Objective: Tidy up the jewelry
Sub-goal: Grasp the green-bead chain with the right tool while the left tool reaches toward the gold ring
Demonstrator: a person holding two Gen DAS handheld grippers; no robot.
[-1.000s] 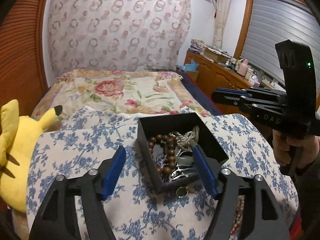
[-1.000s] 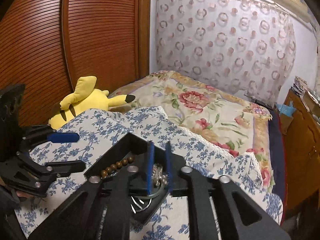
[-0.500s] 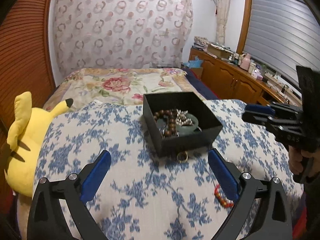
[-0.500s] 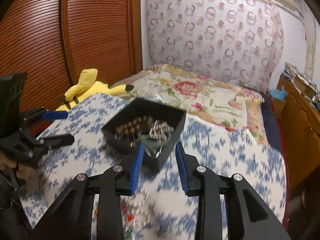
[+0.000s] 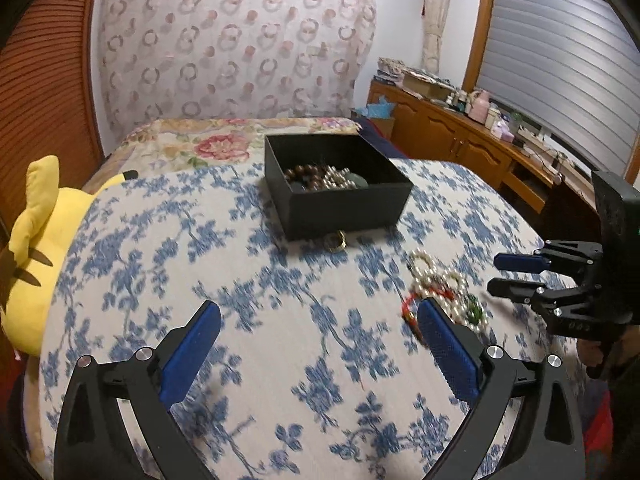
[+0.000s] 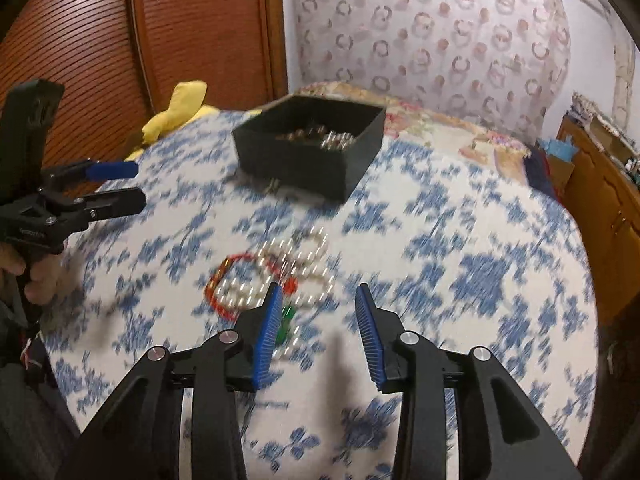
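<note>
We see a loose heap of jewelry (image 5: 442, 292) lying on the blue-floral cloth (image 5: 248, 308), on the near right of the surface: a pearl strand (image 6: 298, 258) looped over itself, a red bead bracelet (image 6: 224, 280) at its left edge, and a small green piece (image 6: 286, 316) at its near side. The right wrist view is motion-blurred, so we cannot resolve finer detail.

Farther off stands an open black box (image 5: 344, 204), which holds brown beads (image 5: 306, 174) and silvery beads (image 5: 334, 180). A gold ring (image 5: 336, 242) lies on the cloth just beside the box's near wall.

The left gripper (image 5: 318, 344) hangs over the near cloth with its jaws spread wide and nothing between them. The right gripper (image 6: 316, 324) hangs just near of the heap, its jaws parted moderately and empty; the heap shows past its left fingertip (image 6: 270, 320).

At the far left a yellow plush toy (image 5: 38, 248) rests against the cloth's edge. Beyond lie a flowered bedspread (image 5: 208, 140) and a ring-patterned curtain (image 5: 236, 48).
</note>
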